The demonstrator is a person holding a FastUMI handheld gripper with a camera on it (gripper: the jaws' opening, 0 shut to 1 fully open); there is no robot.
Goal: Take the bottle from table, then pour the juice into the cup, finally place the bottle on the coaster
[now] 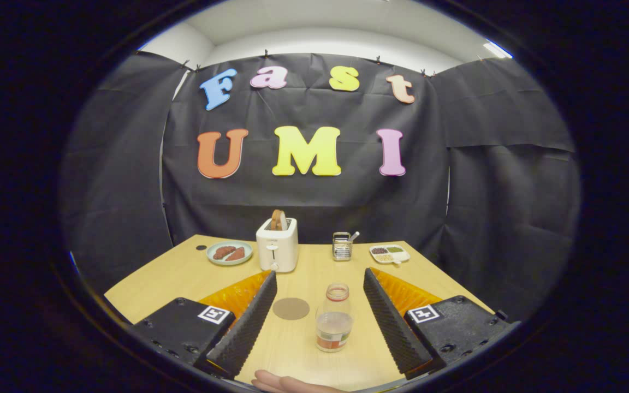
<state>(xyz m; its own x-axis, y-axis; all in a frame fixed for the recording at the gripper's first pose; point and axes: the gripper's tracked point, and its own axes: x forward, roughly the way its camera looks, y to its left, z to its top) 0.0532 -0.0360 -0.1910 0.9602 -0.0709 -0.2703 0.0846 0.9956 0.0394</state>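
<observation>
Gripper view: approach to bottle, nothing grasped yet

Gripper (pixel 320 278) fingers are spread wide and hold nothing. The bottle (pixel 334 317) stands upright on the table (pixel 161 278), between the two fingers but touching neither; it sits nearer my right finger than my left. Its cap is off and a low level of pale liquid shows in the bottom, above a coloured label band. The coaster (pixel 291 308) lies flat just to the left of the bottle, also between the fingers, apart from the bottle. I cannot make out a cup among the things on the table.

Further back on the table, well beyond the fingers: a toaster (pixel 277 244) with a slice standing in it, a plate (pixel 230 253) with reddish pieces, a small metal rack (pixel 342 246), and a divided dish (pixel 389 253). A bit of my hand (pixel 287 383) shows below the fingers.

Judgement: step one, taking the bottle, is in hand and not yet done. Next move calls for easing forward and slightly right so the bottle centres between the pads, then closing on its body rather than the narrow neck. Open top means any tilt during lift risks a spill
</observation>
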